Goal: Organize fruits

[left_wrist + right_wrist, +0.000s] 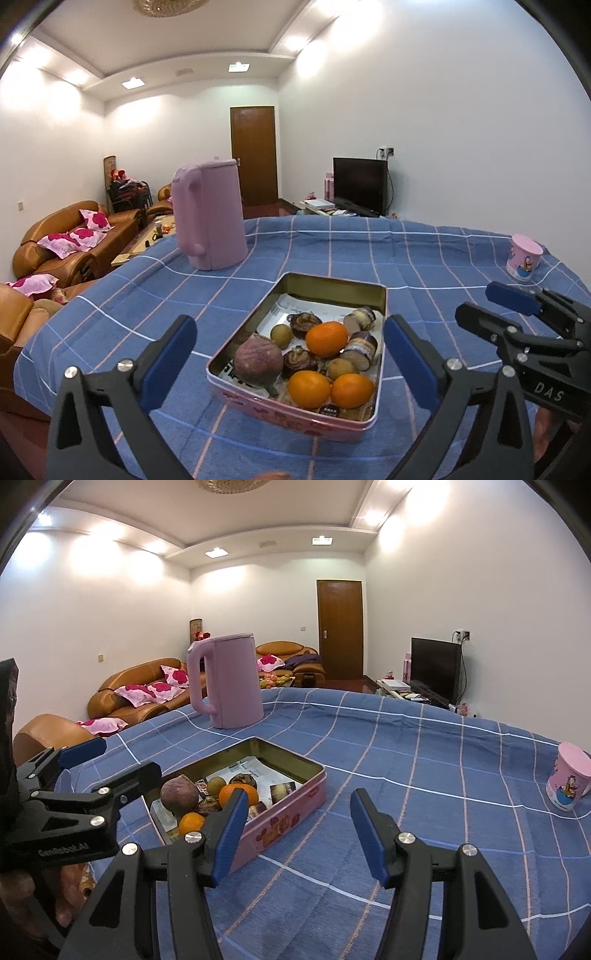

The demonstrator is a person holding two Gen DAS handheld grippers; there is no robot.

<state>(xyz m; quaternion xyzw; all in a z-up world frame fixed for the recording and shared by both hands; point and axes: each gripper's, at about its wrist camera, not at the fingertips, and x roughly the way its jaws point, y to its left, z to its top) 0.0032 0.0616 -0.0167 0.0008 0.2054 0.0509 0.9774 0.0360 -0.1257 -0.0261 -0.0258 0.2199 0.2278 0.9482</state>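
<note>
Left gripper (pixel 290 354) is spread wide over the near end of the tin (pixel 382 295), nothing pinched. Right gripper (pixel 295 834) sits beside it, jaws apart, empty; oranges (pixel 327 339) are inside.

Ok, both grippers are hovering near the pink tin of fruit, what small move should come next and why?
Probably ease the left gripper forward and down onto one orange in the tin. Its jaws stand wide open and empty, framing the tin, and that orange sits on top, unblocked. The right gripper, also empty, sits off to the tin's side.
</note>
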